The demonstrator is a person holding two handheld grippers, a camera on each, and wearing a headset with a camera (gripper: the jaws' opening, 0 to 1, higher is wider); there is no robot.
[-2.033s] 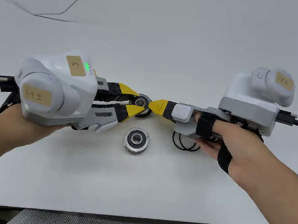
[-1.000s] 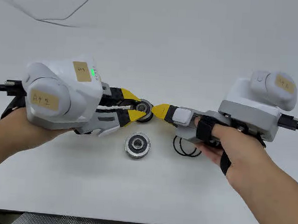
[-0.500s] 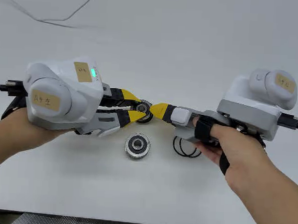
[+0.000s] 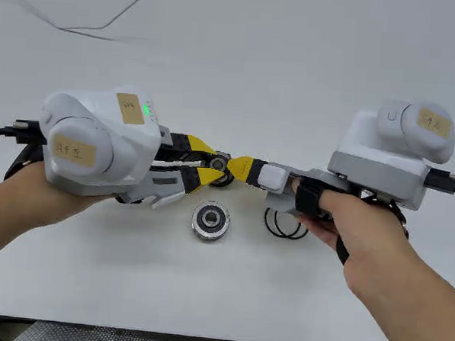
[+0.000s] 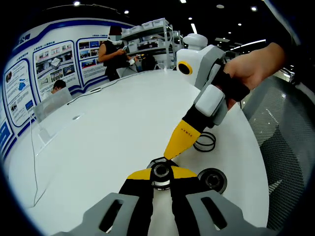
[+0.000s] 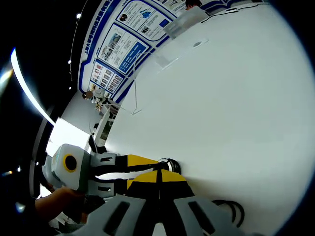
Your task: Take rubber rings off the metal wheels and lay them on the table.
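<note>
My left gripper (image 4: 206, 163) clamps the wheel (image 5: 161, 172) steady between its jaws, so my right gripper (image 6: 157, 175), jaws together at the rim ahead, can peel its ring (image 5: 157, 161).

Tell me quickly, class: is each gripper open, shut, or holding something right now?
Left gripper: shut on the metal wheel.
Right gripper: shut, tip against that wheel's rim; whether it grips anything cannot be told.

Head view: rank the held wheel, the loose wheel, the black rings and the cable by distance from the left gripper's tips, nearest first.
1. Held wheel, clamped between the left gripper's jaws.
2. Loose wheel, lying flat, nearer the person.
3. Black rings, lying farther right.
4. Cable, far top left.
</note>
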